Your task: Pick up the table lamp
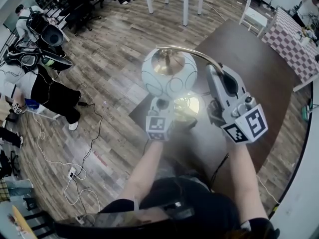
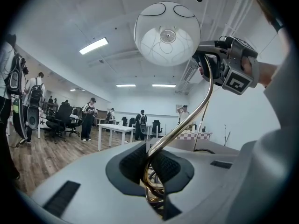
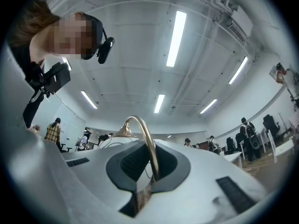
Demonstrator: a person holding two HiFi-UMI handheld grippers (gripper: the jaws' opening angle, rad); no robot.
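At the far left of the head view, a person in black and white bends over the wooden floor, and a white cable trails across the boards. Nearer the middle, the left gripper points level and is closed on the table lamp. In the left gripper view, the low end of the brass stem runs up between its pads, with a brass coil just below. The round white shade sits just above and beyond this gripper. The stem arches from the top of the shade over to the right. The round brass base shows below the shade, over the near left corner of the dark brown surface. I cannot tell whether the base touches that surface.

To the right, the right gripper tilts upward and is clamped tight on the upper curve of the stem. In the right gripper view, the brass tube bends between its pads and part of the shade peeks over the left jaw. At the far right stands a table with a checked cloth.
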